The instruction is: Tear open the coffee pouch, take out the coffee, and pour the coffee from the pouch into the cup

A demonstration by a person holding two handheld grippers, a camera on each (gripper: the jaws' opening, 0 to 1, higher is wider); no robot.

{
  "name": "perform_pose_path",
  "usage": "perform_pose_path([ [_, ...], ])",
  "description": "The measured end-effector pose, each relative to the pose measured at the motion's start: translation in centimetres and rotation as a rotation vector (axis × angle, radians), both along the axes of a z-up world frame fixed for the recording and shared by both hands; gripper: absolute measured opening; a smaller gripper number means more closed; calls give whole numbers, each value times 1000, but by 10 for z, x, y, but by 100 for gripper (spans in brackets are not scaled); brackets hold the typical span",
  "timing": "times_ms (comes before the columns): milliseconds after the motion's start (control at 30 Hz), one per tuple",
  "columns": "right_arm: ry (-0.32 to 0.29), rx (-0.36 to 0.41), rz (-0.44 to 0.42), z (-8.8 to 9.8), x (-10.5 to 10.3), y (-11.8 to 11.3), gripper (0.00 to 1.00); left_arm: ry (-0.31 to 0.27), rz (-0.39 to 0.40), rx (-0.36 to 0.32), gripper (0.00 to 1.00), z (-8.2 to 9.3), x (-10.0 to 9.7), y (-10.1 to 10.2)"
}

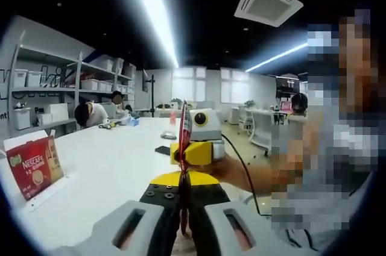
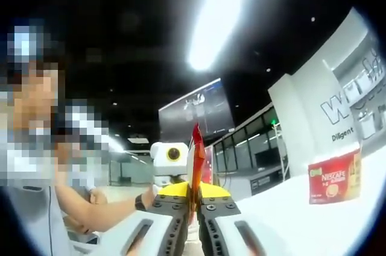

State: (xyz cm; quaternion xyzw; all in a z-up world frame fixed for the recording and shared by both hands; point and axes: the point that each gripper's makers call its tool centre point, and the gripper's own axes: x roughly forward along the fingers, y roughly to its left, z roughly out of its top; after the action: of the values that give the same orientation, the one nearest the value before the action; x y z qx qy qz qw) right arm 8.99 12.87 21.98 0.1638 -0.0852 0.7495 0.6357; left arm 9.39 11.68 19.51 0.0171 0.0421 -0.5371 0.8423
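A thin red coffee pouch (image 1: pixel 185 126) stands edge-on above the white table (image 1: pixel 114 171). My left gripper (image 1: pixel 183 200) is shut on its near part. Facing it, my right gripper (image 1: pixel 187 149), with yellow parts, has its jaws closed on the same pouch higher up. In the right gripper view the pouch (image 2: pixel 196 147) rises as a red sliver from my right gripper (image 2: pixel 196 205), which is shut on it. The left gripper (image 2: pixel 192 188) clamps the pouch just beyond. A red Nescafe box (image 1: pixel 35 168) stands at the table's left edge and appears again as the box (image 2: pixel 335 177) at the right.
The person holding the grippers (image 1: pixel 338 147) stands at the right, a black cable running from the hand. Other people (image 1: pixel 90 113) sit at the table's far end. Shelves with white bins (image 1: pixel 36 87) line the left wall. A dark flat object (image 1: pixel 162 150) lies mid-table.
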Motion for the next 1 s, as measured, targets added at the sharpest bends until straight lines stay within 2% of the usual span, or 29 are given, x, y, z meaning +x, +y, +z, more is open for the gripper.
perform_pose_path([
  [500,-3,-7,0,1,2,1,5,2,3,-12,5,2,2,1],
  [667,28,0,-8,0,3,1,5,16,9,-5,5,1,1,2],
  [1000,36,5,-6,0,-3,-2,6,26,1,6,4,1,-2,-2],
])
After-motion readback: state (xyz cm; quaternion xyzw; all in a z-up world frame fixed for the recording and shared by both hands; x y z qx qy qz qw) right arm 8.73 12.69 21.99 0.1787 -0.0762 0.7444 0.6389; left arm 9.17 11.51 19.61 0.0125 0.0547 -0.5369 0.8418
